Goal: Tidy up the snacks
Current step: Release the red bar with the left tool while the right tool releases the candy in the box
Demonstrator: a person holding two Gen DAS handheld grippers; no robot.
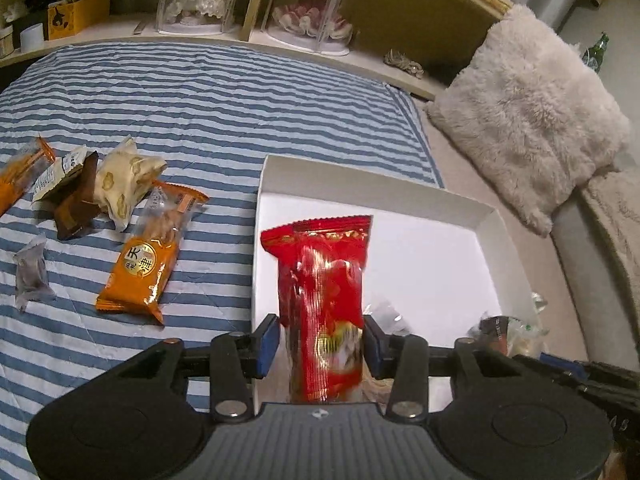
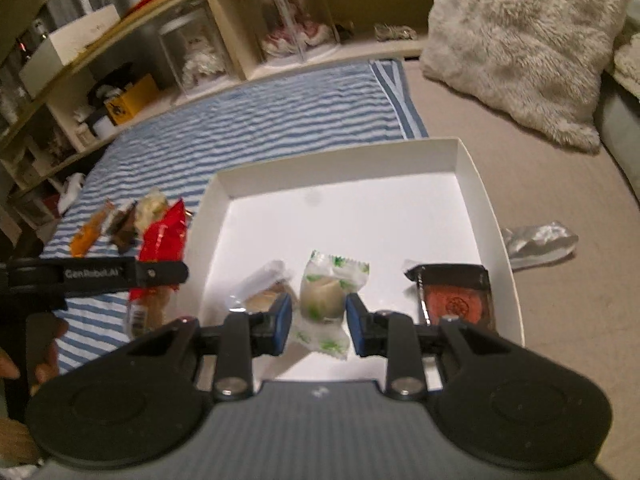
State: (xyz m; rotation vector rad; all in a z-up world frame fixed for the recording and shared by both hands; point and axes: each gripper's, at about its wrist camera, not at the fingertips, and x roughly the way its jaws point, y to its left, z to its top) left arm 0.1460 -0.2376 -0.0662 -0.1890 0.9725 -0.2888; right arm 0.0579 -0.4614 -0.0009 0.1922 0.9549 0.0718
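My left gripper [image 1: 320,340] is shut on a long red snack packet [image 1: 326,280] and holds it over the left part of the white box [image 1: 492,216]; the packet also shows in the right wrist view [image 2: 162,240]. My right gripper [image 2: 318,320] is closed around a green-and-white wrapped candy [image 2: 322,296] low inside the box [image 2: 464,160]. A clear-wrapped pastry [image 2: 260,288] and a dark packet with a red cake [image 2: 456,296] lie in the box. An orange packet [image 1: 146,268], a cream packet [image 1: 122,176] and a brown packet [image 1: 76,204] lie on the striped blanket [image 1: 224,112].
A fluffy beige cushion [image 1: 532,112] lies right of the box. A silver wrapper [image 2: 540,240] lies on the beige sheet by the box. Headboard shelves [image 1: 280,36] with doll cases [image 1: 312,4] run along the back. A small clear-wrapped sweet [image 1: 30,272] lies at far left.
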